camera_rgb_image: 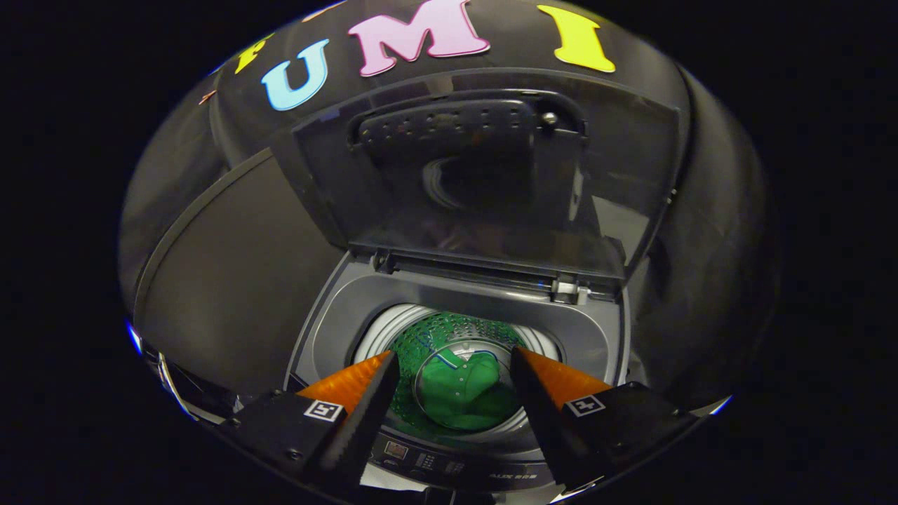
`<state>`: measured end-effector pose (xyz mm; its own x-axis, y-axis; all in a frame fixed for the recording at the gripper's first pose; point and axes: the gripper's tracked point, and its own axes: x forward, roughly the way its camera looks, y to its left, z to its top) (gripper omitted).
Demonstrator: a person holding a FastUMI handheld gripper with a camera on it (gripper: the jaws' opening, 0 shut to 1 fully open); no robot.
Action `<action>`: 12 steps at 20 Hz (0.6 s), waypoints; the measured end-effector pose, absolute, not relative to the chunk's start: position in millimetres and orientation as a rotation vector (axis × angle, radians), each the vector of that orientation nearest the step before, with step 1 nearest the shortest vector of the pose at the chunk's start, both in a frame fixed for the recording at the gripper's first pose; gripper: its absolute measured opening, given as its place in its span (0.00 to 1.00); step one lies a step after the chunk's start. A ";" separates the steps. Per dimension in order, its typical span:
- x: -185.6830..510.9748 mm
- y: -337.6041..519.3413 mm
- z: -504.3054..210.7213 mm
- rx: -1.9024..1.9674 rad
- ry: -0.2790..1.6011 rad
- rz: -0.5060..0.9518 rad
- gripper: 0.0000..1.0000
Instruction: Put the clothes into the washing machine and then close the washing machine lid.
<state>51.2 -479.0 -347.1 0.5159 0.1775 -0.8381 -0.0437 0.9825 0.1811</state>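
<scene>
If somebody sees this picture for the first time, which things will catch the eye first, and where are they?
The eye goes first to the green garment lying at the bottom of the washing machine drum, seen between the open fingers of the gripper, which hold nothing. Next comes the washing machine lid, standing open and upright behind the drum opening. The control panel lies just below the fingers.

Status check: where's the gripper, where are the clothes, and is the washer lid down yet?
Gripper open, empty, above the drum. Green garment lying at drum bottom. Lid standing open, not yet closed. Nothing blocking it.
</scene>
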 end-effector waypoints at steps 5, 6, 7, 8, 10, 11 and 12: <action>55.2 -486.1 -312.9 0.142 0.970 0.086 0.99; 53.0 -485.5 -312.4 0.127 0.966 0.089 0.99; 54.9 -484.3 -308.1 0.109 0.968 0.097 0.99; 58.7 -481.3 -300.2 0.104 0.958 0.103 0.99; 75.9 -469.7 -275.8 0.120 0.920 0.120 0.99; 88.6 -465.1 -263.4 0.116 0.895 0.124 0.99; 103.9 -460.9 -249.9 0.112 0.866 0.130 0.99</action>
